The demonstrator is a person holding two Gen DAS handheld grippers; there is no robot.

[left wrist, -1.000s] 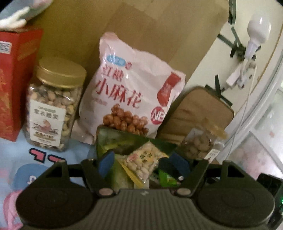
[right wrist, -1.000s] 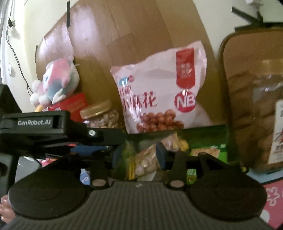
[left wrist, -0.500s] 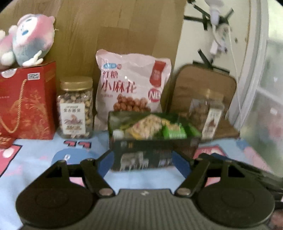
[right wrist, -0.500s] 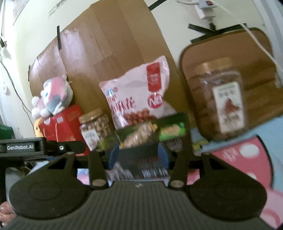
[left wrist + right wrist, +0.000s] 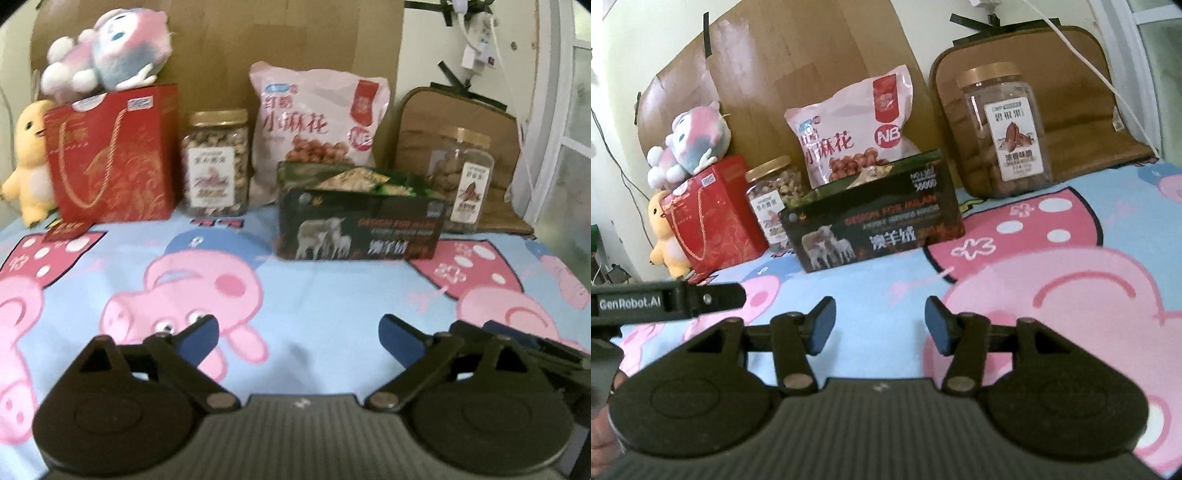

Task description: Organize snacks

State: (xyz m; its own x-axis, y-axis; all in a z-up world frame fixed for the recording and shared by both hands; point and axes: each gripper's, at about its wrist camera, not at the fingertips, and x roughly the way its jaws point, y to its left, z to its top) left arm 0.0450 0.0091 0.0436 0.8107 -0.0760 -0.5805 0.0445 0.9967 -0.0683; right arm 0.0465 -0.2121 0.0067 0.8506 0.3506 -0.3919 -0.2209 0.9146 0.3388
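A dark box with a sheep picture point(image 5: 358, 229) point(image 5: 875, 229) stands on the cartoon sheet, holding several snack packets. Behind it leans a pink snack bag point(image 5: 317, 122) point(image 5: 853, 129). A gold-lidded nut jar point(image 5: 216, 162) point(image 5: 774, 192) is to its left and a pecan jar point(image 5: 463, 177) point(image 5: 1004, 133) to its right. My left gripper point(image 5: 299, 336) hovers well short of the box, jaws opening wide, nothing between them. My right gripper point(image 5: 880, 326) also hangs back from the box, jaws opening and empty.
A red gift bag point(image 5: 110, 155) with a pink plush toy point(image 5: 110, 48) on top stands at the far left, a yellow plush duck point(image 5: 26, 162) beside it. A brown cushion point(image 5: 1071, 92) leans on the wall behind the pecan jar. A cardboard sheet backs the row.
Both grippers have drawn back from the dark box, which earlier sat close between their fingers. The box now rests on the sheet farther away. Both pairs of jaws have widened.
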